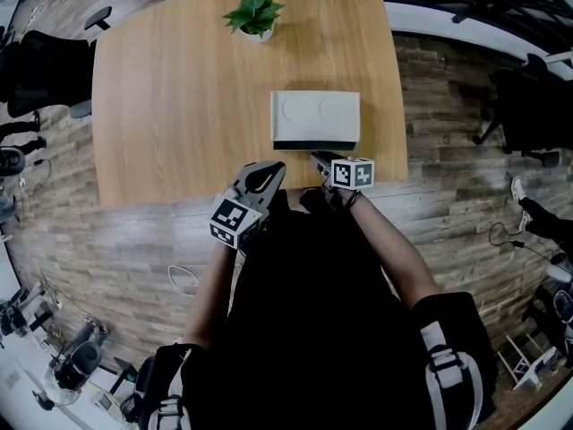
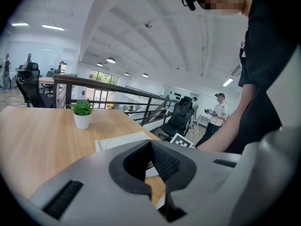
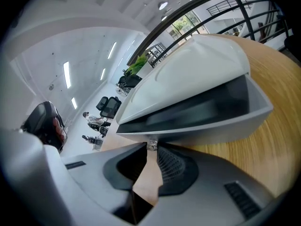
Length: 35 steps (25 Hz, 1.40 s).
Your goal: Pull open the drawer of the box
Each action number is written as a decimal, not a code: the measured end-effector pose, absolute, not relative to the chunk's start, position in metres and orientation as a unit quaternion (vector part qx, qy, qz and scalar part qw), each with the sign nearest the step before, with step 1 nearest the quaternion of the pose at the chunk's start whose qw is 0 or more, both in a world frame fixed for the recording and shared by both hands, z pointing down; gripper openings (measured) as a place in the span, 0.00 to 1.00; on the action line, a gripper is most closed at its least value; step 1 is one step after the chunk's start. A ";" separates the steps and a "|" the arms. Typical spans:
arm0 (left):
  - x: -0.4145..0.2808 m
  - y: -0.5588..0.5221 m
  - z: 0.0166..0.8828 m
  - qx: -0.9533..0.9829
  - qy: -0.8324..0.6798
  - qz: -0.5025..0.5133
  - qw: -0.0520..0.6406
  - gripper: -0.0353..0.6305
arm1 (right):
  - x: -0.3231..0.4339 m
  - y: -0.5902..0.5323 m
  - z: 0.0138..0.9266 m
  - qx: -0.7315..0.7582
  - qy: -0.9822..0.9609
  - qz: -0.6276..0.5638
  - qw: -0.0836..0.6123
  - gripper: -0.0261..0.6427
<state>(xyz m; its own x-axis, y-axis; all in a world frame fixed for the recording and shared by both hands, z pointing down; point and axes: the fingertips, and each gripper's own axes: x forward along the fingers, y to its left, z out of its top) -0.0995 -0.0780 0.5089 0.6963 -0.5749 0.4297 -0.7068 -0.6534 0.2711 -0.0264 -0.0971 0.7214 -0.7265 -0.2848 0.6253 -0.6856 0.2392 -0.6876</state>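
Observation:
A white box (image 1: 315, 113) sits on the wooden table (image 1: 179, 97), near its front edge. Its drawer (image 3: 225, 121) stands a little way out, and a dark gap shows under the lid (image 3: 197, 74). My right gripper (image 3: 151, 147) is at the drawer's front, its tips shut on a small handle (image 3: 151, 144) there. In the head view the right gripper (image 1: 315, 157) touches the box's dark front. My left gripper (image 1: 274, 168) hovers just left of it over the table edge, jaws shut and empty. In the left gripper view its tips (image 2: 151, 144) meet, with the box (image 2: 123, 141) behind them.
A potted plant (image 1: 255, 13) stands at the table's far side, well behind the box. Office chairs (image 1: 40, 65) and a railing (image 2: 117, 95) surround the table. A person (image 2: 217, 108) stands far off to the right.

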 end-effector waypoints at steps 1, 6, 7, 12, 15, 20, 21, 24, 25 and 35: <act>-0.100 -0.077 0.509 0.895 -0.360 0.154 0.214 0.09 | -0.027 -0.096 0.721 0.315 -0.764 0.531 0.187 0.16; -0.104 -0.070 0.513 0.889 -0.369 0.157 0.220 0.09 | -0.029 -0.086 0.716 0.301 -0.761 0.547 0.177 0.16; -0.104 -0.068 0.513 0.888 -0.371 0.157 0.221 0.09 | -0.029 -0.084 0.716 0.299 -0.762 0.547 0.176 0.16; -0.101 -0.065 0.513 0.888 -0.374 0.157 0.219 0.09 | -0.025 -0.078 0.719 0.297 -0.764 0.541 0.186 0.16; -0.100 -0.064 0.513 0.889 -0.372 0.156 0.219 0.09 | -0.028 -0.076 0.717 0.293 -0.764 0.545 0.180 0.16; -0.097 -0.060 0.516 0.889 -0.368 0.157 0.220 0.09 | -0.029 -0.068 0.717 0.288 -0.763 0.550 0.181 0.16; -0.096 -0.060 0.517 0.890 -0.368 0.157 0.221 0.09 | -0.029 -0.066 0.717 0.287 -0.763 0.550 0.180 0.16; -0.095 -0.057 0.518 0.891 -0.365 0.158 0.219 0.09 | -0.030 -0.062 0.718 0.284 -0.765 0.551 0.176 0.16; -0.094 -0.056 0.518 0.891 -0.364 0.159 0.219 0.09 | -0.030 -0.060 0.718 0.283 -0.765 0.551 0.176 0.16; -0.088 -0.050 0.520 0.895 -0.352 0.159 0.221 0.09 | -0.032 -0.044 0.715 0.273 -0.766 0.557 0.169 0.16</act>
<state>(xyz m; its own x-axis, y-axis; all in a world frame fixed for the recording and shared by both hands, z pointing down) -0.0877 -0.0501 0.5199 0.7008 -0.5608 0.4408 -0.7015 -0.6540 0.2832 -0.0322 -0.0438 0.7146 -0.7936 -0.2306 0.5631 -0.6067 0.2294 -0.7611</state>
